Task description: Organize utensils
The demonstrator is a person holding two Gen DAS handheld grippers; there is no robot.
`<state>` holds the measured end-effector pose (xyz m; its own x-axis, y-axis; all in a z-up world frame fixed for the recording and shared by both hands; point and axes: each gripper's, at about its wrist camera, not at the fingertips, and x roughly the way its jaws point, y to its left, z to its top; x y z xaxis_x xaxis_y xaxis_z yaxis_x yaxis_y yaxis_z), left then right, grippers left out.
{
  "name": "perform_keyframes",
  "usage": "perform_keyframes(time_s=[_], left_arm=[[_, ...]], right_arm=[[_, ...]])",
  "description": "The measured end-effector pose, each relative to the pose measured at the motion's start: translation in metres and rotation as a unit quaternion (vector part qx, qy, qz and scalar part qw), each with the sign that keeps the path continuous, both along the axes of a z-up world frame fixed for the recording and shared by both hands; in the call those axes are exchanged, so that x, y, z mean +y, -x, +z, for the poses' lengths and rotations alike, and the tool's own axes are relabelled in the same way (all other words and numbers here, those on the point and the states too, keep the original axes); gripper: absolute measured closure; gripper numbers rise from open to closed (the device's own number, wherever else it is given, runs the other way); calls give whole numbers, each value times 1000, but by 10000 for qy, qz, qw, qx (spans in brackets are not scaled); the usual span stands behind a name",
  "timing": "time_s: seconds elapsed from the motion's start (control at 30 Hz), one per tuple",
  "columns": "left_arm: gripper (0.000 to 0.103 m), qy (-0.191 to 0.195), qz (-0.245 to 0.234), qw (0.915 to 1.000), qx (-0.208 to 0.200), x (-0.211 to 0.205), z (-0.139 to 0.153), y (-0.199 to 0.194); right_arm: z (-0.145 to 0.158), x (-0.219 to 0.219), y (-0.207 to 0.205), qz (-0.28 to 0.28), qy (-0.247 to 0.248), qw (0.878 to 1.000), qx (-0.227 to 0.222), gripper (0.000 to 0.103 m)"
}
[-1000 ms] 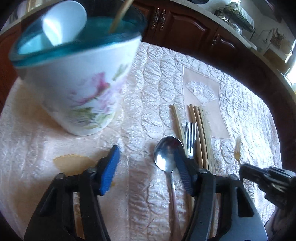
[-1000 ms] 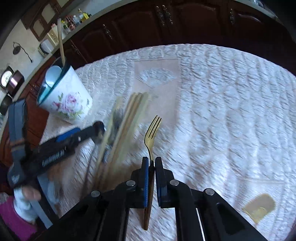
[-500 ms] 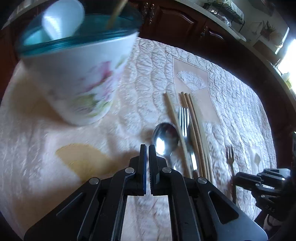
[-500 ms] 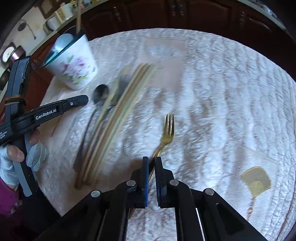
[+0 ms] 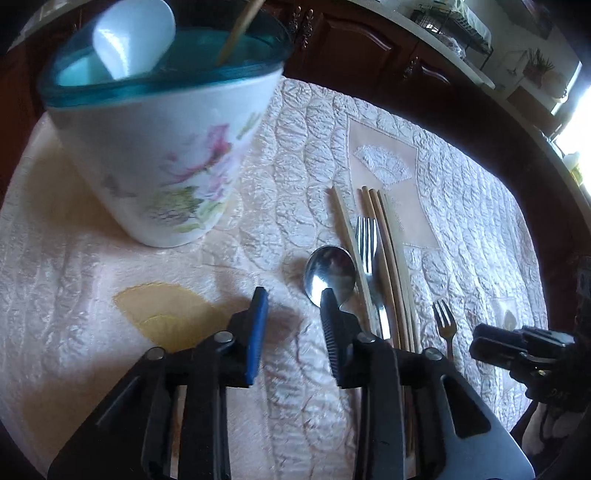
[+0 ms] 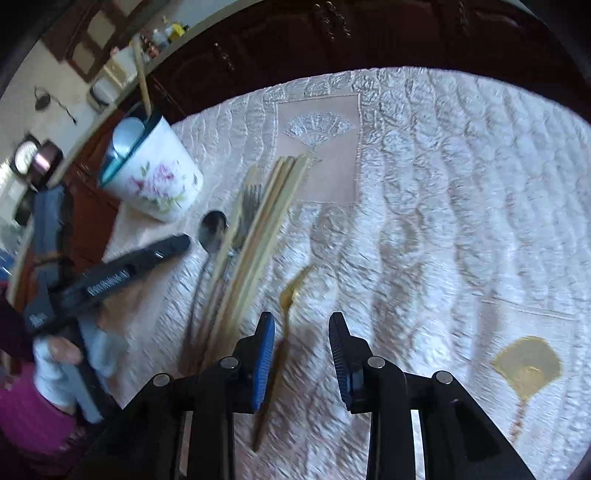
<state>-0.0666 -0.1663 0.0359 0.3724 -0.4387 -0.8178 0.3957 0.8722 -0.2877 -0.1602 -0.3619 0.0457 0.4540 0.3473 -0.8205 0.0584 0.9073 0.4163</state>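
The floral holder cup (image 5: 166,158) near the table's left edge already holds a white spoon (image 5: 133,40) and one chopstick (image 5: 240,31). Steel spoon (image 5: 330,275), steel fork (image 5: 367,240), chopsticks (image 5: 391,258) and gold fork (image 6: 291,295) lie mid-table, unsorted. Left gripper (image 5: 291,306) and right gripper (image 6: 301,332) hang with jaws apart, empty.

Left gripper (image 5: 291,306) open above cloth; spoon (image 5: 330,274) beside right fingertip; floral cup (image 5: 162,147) behind.

We lose the handle of the shiny steel spoon (image 5: 330,272) behind the left gripper's black right finger (image 5: 334,325). Motion smears the small gold fork (image 6: 291,291) beyond reading. The floral white holder's thin wooden stick (image 5: 240,29) runs off the top edge.
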Motion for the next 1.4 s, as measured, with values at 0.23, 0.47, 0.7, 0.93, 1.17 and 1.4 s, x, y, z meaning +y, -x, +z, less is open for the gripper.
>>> perform_keyframes(time_s=[0.23,0.47,0.7,0.93,1.17,1.4], left_arm=[[69,-100,-27,9999,-25,-15,-6,-15],[72,-199,-320,9992,-94,-30,-8,-22],[100,-149,-533,9983,-158,-22,1,-12],[102,92,-421,9989,-196,7,24,4],[102,269,-371,9979,-451,34,54,27],[102,388,-311,9967,-639,55,76,42]], right_arm=[[-21,-2,-25,-96,-645,9978,95,74],[-30,-1,-36,49,-595,9981,137,94],[-19,4,-23,55,-505,9987,-31,98],[5,8,2,44,-589,9977,-329,99],[43,16,13,143,-703,9952,-663,101],[49,27,11,214,-227,9977,-603,101]])
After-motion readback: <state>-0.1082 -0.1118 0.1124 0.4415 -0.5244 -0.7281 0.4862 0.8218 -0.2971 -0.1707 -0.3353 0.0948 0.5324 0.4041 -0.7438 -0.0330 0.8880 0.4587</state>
